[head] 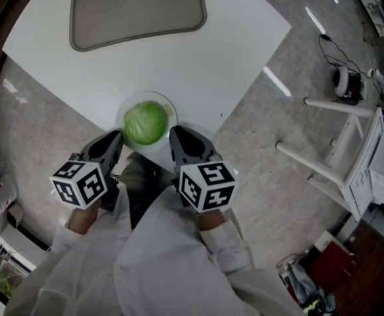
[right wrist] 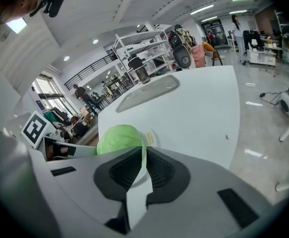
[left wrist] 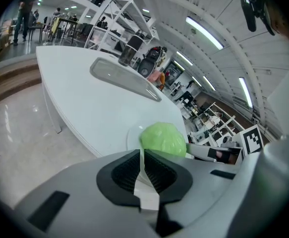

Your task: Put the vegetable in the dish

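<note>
1. The left tool (head: 114,140), lower left of centre in the head view, points up at the near edge of the white worktop (head: 198,58). Its own view shows the two ribbed jaws drawn almost together, with only a thin slit between them and nothing gripped.
2. At centre frame, the vegetable (head: 145,122), a round pale-green leafy head, sits in the white dish (head: 120,118) at the worktop's near edge. Both tools flank it, close by but not holding it. A grey tray (head: 137,8) lies empty at the upper left, well apart from the dish.
3. The right tool (head: 176,135), just right of the dish, mirrors its partner, with jaws all but closed and nothing between them.
4. Since the head rests in the dish, the task looks complete.
5. If it had to be lifted, it would likely be light but bulky. Its smooth curve could roll or slip, and the leaves would probably give under hard pressure. The best hold would be with jaws opened wide across its broadest middle, or with one tool on each side.
6. No brand or words can be read. The left marker cube (head: 80,183) and the right marker cube (head: 207,185) carry only black-and-white square patterns. A small yellow sticker (head: 170,108) on the dish rim has print too small to make out.
</note>
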{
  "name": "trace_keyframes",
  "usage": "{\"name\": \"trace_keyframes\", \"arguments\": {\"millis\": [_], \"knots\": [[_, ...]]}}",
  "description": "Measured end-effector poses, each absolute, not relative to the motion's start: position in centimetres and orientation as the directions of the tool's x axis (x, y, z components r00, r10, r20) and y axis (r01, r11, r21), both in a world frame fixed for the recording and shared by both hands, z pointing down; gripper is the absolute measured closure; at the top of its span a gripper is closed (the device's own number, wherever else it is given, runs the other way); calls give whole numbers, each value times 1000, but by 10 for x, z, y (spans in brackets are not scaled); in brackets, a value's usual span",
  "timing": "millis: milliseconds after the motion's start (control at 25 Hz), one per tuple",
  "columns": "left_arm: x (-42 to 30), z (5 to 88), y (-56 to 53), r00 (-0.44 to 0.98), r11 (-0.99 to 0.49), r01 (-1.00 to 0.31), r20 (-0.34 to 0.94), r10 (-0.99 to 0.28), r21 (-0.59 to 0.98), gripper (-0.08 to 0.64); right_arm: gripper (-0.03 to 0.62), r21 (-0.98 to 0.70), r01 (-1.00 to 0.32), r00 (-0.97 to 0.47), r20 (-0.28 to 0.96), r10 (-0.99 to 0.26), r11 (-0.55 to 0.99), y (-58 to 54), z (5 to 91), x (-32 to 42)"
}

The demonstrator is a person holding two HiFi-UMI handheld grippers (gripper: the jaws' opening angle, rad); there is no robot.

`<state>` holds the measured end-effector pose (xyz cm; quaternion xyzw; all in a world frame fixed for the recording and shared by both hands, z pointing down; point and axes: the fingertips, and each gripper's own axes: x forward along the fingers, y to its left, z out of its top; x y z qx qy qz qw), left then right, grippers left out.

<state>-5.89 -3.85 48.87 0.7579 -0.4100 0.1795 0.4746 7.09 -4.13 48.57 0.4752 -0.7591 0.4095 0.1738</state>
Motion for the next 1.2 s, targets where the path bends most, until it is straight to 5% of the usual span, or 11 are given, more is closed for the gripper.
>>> {"name": "trace_keyframes", "arguments": {"millis": [600,1200], "knots": [[-69,498,-38,561,-166,-817,694,-451,553,482,574,-448,-875,-468,689,-554,183,-38,495,79],[-66,505,-35,574,-138,-805,696,-432,577,480,485,-456,-875,-471,723,-505,162,-34,508,73]]}}
